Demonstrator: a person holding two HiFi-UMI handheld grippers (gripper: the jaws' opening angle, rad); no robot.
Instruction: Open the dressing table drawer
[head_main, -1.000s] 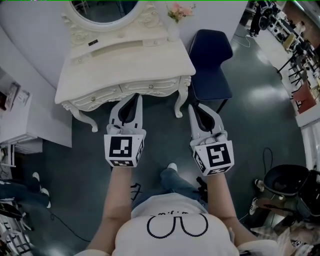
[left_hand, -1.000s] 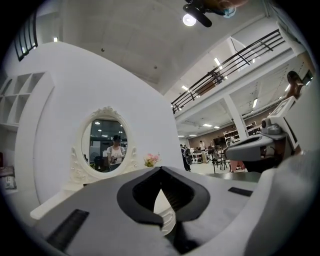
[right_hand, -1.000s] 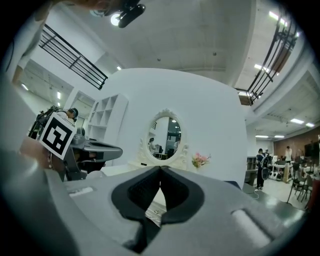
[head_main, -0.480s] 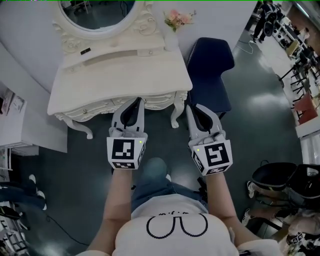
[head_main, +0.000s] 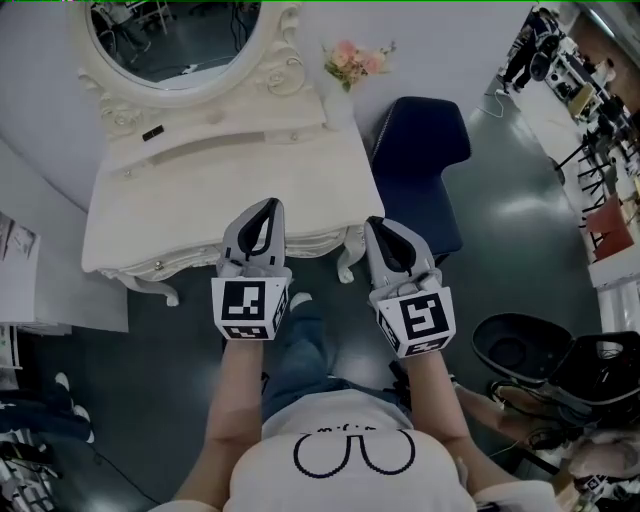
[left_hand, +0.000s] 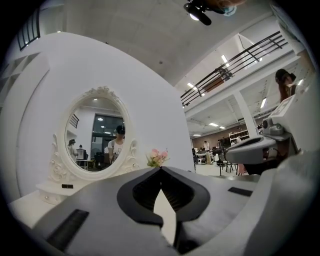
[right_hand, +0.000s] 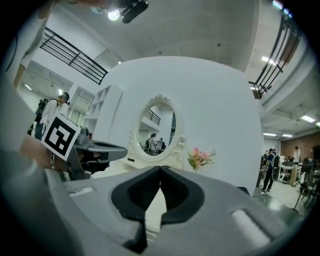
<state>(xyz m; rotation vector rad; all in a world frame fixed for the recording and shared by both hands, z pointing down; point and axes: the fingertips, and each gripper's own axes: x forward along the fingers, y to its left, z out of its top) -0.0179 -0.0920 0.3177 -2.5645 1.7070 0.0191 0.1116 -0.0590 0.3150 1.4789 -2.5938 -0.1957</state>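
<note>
Both clenched empty, my left hand-held gripper and right hand-held gripper hang over the surface's front edge, a chair just beside its right corner.

Cool, even overhead light fills the head view, muted and grey in tone, with the white dressing table bright against a dark floor that carries soft pale reflections. Both gripper views bend hard toward their rims and fall into black corners. Ceiling strip lights flare white, and the nearest foreground is soft, slightly out of focus.
</note>
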